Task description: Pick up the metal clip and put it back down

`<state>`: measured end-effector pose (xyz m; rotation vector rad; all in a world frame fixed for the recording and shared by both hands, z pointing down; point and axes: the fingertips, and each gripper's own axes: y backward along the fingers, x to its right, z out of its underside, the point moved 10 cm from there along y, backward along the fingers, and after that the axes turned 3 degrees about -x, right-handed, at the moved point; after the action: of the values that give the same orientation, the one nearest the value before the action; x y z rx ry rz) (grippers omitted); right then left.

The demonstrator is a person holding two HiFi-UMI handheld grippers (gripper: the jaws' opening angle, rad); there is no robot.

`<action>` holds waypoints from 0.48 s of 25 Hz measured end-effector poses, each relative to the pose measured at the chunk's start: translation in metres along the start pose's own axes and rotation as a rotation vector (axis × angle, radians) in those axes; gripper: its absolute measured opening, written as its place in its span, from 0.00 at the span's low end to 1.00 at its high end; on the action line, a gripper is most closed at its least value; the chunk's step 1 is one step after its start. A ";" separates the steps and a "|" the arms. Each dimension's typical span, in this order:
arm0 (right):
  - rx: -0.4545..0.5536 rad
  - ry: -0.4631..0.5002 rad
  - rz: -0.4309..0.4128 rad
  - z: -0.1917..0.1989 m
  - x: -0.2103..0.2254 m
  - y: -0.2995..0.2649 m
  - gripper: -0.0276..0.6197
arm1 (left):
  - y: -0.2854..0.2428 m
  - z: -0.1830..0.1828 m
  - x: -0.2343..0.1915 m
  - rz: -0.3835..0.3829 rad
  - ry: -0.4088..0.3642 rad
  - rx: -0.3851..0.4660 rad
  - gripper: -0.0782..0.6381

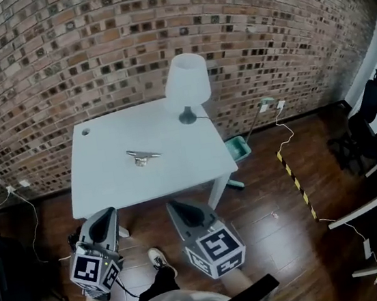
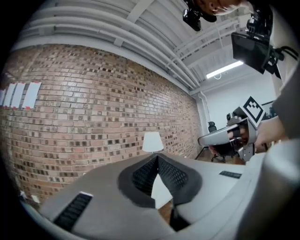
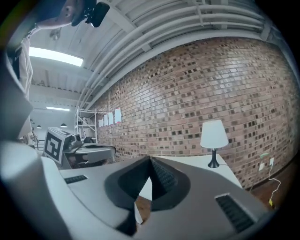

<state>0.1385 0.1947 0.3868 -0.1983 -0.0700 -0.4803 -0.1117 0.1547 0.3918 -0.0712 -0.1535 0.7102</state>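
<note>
Metal clip (image 1: 142, 157) lying on the tabletop (image 1: 110, 184), left of the lamp (image 1: 186, 85) and nearer the person, likely light, stiff and slippery, best pinched across its raised middle; left hand-held gripper (image 1: 103, 216) and right hand-held gripper (image 1: 181, 206) pressed together, empty, well short of the lamp.

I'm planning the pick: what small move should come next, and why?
Probably bring the right gripper forward over the white table toward the metal clip. It and the left gripper hang short of the near edge, jaws shut and empty; the clip lies untouched mid-table.
</note>
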 end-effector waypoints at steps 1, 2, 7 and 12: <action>-0.002 0.012 -0.007 0.005 -0.004 0.019 0.01 | 0.013 0.001 0.019 -0.005 -0.002 0.001 0.12; 0.005 0.023 -0.013 0.008 -0.007 0.039 0.01 | 0.025 0.001 0.037 -0.010 -0.009 0.004 0.12; 0.036 0.028 -0.012 0.024 -0.022 0.122 0.01 | 0.079 0.005 0.117 -0.030 -0.004 -0.005 0.12; 0.044 0.021 -0.039 0.035 -0.044 0.170 0.01 | 0.124 0.003 0.153 -0.047 0.008 -0.011 0.12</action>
<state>0.1780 0.3696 0.3869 -0.1493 -0.0639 -0.5196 -0.0782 0.3487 0.3976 -0.0807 -0.1504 0.6617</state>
